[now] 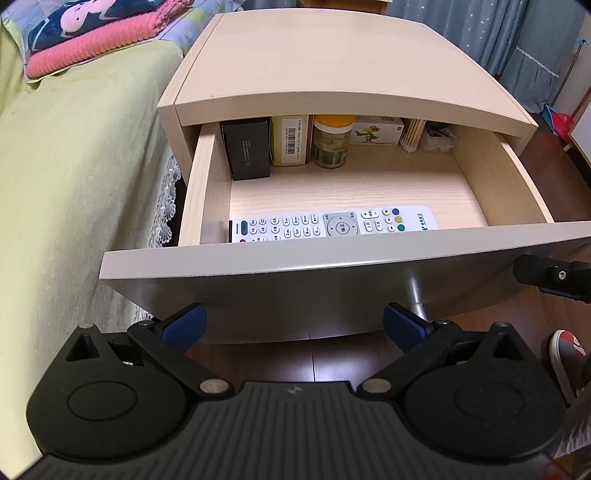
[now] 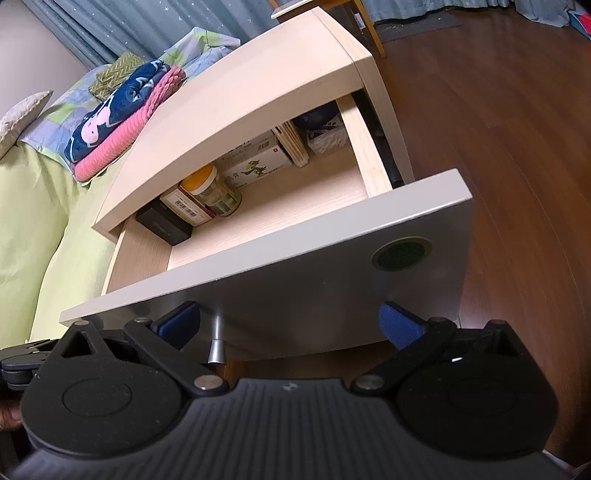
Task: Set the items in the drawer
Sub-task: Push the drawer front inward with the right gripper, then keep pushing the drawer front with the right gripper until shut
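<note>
The left gripper (image 1: 294, 325) is hovering low in front of the open drawer (image 1: 332, 254), its blue pads (image 1: 184, 325) spread wide apart and holding nothing. The right gripper (image 2: 290, 325) is sitting close against the same drawer front, its jaws likewise parted and empty, with the metal knob (image 2: 217, 349) standing just inside its left pad (image 2: 179, 325); whether pad and knob are touching cannot be told. Inside the drawer, a white remote (image 1: 332, 223) is lying lengthwise along the front wall, its lower edge hidden behind the panel in the left wrist view and wholly out of sight in the right one. Lining the back of the drawer, from left to right, are a black box (image 1: 248, 149), a barcoded carton (image 1: 291, 140), an orange-lidded jar (image 1: 331, 142), a white box (image 1: 376, 131) printed with a green cartoon animal, a bundle of wooden sticks (image 1: 413, 134) and a small clear packet (image 1: 439, 138). The nightstand (image 1: 325, 62) is standing beside a bed (image 1: 74, 177) covered in yellow-green cloth, where folded blankets (image 1: 96, 33) are resting near the top corner. A red-and-white shoe (image 1: 565, 350) is showing on the dark wood floor (image 2: 517, 129) at the right edge.
</note>
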`<state>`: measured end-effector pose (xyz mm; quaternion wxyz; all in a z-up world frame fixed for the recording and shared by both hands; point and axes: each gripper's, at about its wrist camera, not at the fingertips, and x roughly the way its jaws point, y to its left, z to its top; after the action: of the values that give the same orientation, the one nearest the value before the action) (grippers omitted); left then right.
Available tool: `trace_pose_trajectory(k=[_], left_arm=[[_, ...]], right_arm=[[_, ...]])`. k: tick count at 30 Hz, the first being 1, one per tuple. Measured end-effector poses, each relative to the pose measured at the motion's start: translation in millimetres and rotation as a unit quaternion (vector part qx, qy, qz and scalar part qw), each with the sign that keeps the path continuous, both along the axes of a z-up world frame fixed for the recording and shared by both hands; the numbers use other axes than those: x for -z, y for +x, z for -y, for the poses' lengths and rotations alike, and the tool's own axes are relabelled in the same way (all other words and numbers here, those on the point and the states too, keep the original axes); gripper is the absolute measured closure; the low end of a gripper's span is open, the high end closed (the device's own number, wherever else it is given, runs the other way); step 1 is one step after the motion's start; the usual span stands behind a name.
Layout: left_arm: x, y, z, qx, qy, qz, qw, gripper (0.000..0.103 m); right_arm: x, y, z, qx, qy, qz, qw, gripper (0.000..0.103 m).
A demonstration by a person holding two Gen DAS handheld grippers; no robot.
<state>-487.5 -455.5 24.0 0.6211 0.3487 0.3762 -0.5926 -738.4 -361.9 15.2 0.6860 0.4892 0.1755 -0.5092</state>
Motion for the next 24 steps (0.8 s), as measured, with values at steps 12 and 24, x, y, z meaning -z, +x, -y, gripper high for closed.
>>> trace_pose_trajectory(k=[12,24], left_arm=[[-2.3,1.3,-3.6,-0.004,-0.002,0.001,1.0,0.001],[-2.8,0.0,-2.0,-0.006,-0.011,0.006,0.9999,0.001]], right_arm=[[2.5,-3.7,6.7,0.014,-0.001,0.007,1.0,0.001],[4.6,-0.3,20.3,0.023,-0.004,0.015,1.0,0.001]])
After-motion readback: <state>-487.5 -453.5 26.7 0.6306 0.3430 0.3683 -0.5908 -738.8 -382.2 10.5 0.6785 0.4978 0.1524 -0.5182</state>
